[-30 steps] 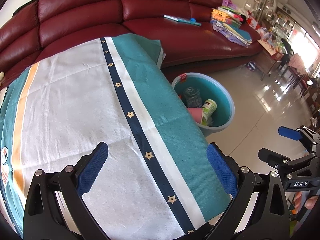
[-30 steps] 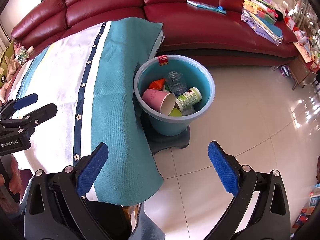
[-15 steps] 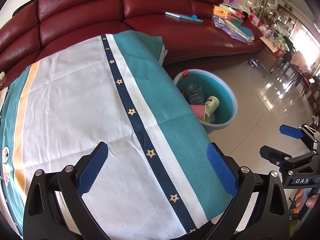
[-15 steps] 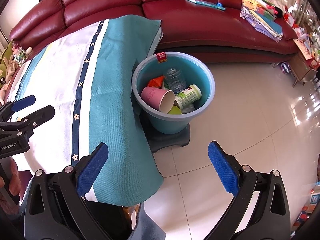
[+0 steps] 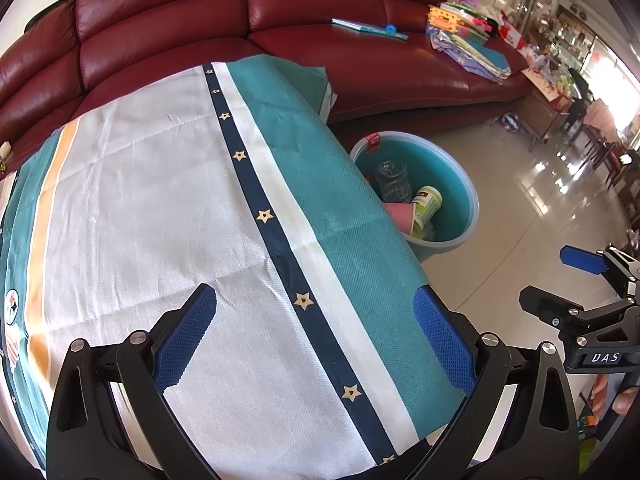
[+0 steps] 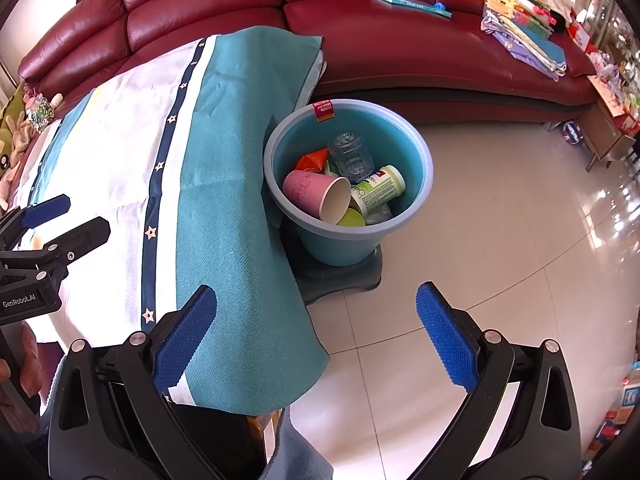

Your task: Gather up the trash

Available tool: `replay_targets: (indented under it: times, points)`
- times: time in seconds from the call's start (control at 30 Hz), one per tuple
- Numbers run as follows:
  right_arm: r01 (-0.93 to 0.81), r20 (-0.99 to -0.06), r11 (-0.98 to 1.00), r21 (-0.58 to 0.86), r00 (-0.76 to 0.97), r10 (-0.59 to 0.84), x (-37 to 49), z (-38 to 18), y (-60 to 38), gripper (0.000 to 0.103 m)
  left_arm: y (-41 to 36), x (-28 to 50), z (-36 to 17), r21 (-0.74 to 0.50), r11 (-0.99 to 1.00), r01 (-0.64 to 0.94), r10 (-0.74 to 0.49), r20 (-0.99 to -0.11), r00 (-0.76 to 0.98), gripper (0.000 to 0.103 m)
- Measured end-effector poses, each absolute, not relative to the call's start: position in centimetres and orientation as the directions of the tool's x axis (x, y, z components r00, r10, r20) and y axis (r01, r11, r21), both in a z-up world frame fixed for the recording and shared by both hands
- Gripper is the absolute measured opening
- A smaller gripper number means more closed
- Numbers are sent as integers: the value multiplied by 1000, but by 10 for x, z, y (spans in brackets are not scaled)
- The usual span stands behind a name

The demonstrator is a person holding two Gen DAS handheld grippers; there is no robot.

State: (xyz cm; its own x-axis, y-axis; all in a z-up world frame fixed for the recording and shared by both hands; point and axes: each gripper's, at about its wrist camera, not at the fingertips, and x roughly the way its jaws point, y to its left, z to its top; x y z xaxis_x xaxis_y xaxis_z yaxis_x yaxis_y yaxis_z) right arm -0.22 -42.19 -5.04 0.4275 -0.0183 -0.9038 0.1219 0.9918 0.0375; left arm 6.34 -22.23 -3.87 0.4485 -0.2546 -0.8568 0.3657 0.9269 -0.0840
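A blue bucket [image 6: 416, 148] stands on the floor beside the table's right edge; it also shows in the left wrist view [image 5: 466, 184]. In it lie a pink paper cup [image 6: 316, 192], a green-and-white bottle [image 6: 378, 190], a clear plastic bottle [image 6: 352, 154] and an orange wrapper [image 6: 314, 160]. My left gripper [image 5: 316, 336] is open and empty above the table cloth [image 5: 160, 200]. My right gripper [image 6: 316, 336] is open and empty, above the cloth's hanging corner and the floor, short of the bucket.
A dark red leather sofa [image 6: 400, 48] curves behind the table and bucket, with a book [image 6: 408, 0] and a stack of papers [image 6: 524, 32] on it. Glossy tiled floor [image 6: 500, 240] lies to the right. The bucket stands on a dark grey base [image 6: 344, 280].
Both grippers have drifted slightly, so the bucket and cloth sit a little differently in view. Both stay open and empty.
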Motion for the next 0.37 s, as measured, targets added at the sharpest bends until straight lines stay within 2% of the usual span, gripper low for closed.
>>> replay_targets:
  times: [0.37]
  points:
    - [134,-903,990,30,429,-31,-3,-55,-423,96,-215,65,-44,-117,930,348,-271,-860,433,99]
